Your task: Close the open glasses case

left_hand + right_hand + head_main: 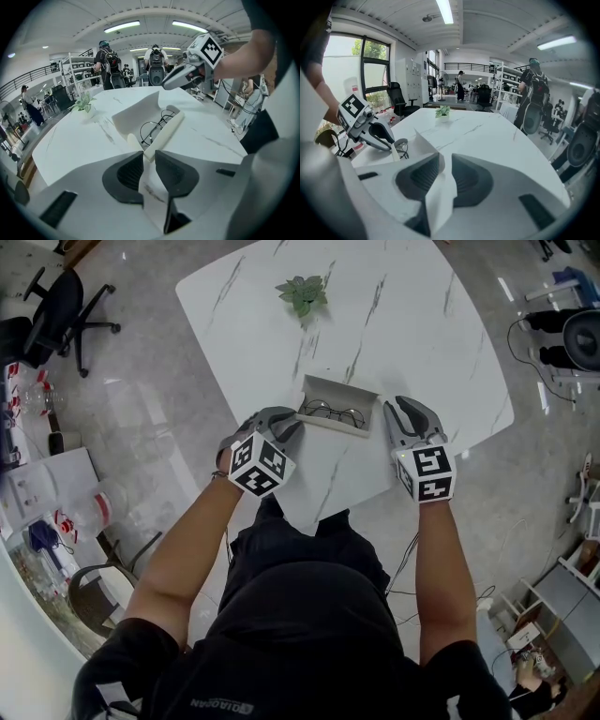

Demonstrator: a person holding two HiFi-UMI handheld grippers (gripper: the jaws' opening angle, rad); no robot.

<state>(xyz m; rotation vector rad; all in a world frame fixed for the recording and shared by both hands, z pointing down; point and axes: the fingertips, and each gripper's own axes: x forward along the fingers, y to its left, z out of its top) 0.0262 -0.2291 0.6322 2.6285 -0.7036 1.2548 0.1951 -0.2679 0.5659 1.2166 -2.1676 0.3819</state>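
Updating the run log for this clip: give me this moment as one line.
glasses case: open on table | glasses: inside | left gripper: jaws shut on case's left end | right gripper: jaws shut on case's right end

Head cam steeply down; L/R cams close, facing each other, all sharing glasses case (339, 393).

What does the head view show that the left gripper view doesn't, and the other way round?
Only the head view: the floor, a black office chair, the marker cube on the left gripper. Only the left gripper view: that gripper's jaws shut on the flap of the glasses case, ceiling lights, people standing far off. Both: the white table, the open case holding glasses, the plant, the right gripper at the case's other end.
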